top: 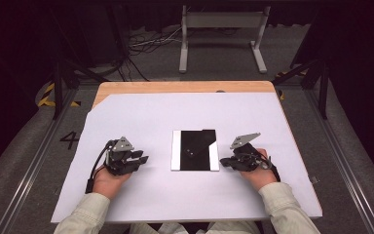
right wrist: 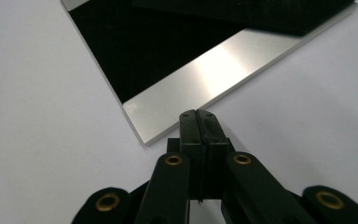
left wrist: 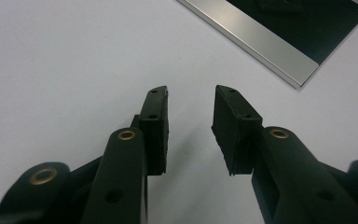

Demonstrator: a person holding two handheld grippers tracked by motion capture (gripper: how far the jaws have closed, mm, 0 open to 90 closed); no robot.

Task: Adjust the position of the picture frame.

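- Tablet, a flat black slab with silver strips down its two long sides, lies face-up in the middle of the white counter, between the two grippers.
- Right gripper has its jaws pressed fully together with nothing between them; the tips sit just beside the tablet's near silver edge, not on it.
- Left gripper stands part open and empty, near the tablet's other side; a corner of the tablet lies ahead of it.
- Likely step: getting a hold on the thin slab. It lies flush on the sheet, so shut jaws could work as a wedge: slide the tips low under the edge.
- Keep the left gripper against the far side, so the tablet cannot skid.
- Risk: the smooth metal may slip; move slowly.
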